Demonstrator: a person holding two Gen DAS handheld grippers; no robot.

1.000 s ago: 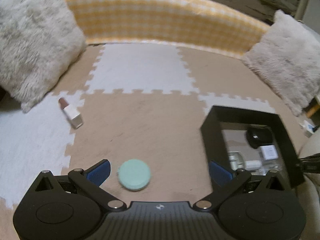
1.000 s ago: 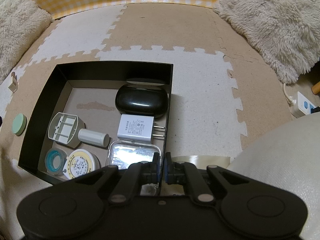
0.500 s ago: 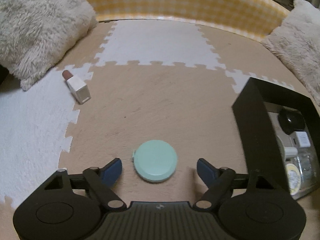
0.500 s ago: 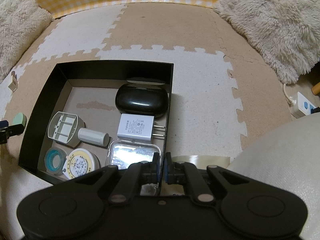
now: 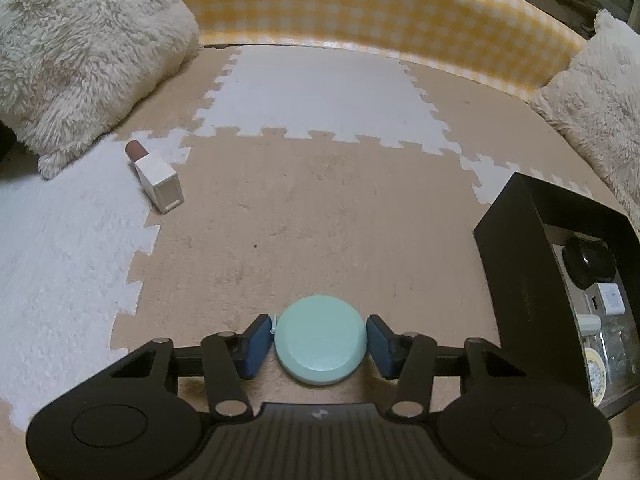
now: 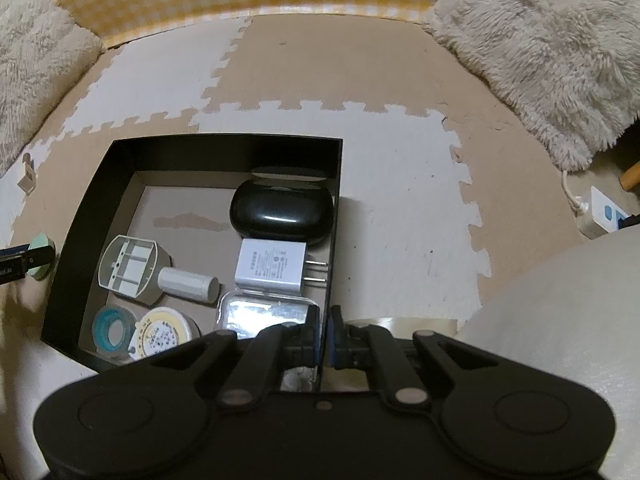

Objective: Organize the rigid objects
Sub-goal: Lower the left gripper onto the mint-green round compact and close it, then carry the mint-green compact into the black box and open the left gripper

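Mint-green and round, the disc (image 5: 320, 338) lies flat on the tan foam floor mat (image 5: 320, 220), squarely between the blue pads of the left claw (image 5: 320, 340); its jaws are closing, the pads just at the disc's two sides, and whether they already press I cannot tell; being round it has no long axis, its flat face turned up, a small tab at its left edge by the left pad; the black box (image 6: 336, 208) stands to the right of the disc, near but apart, so the carry should go rightward and over the box's near wall; the right claw (image 6: 324, 340) is clenched on the box's right wall, steadying it, and is too far from the disc to help; inside lie a black case (image 6: 282, 212), a white charger (image 6: 270, 266) and other items, with bare floor at the far left; a lipstick (image 5: 154, 178) lies on the mat well off to the left, its brown tip pointing away.
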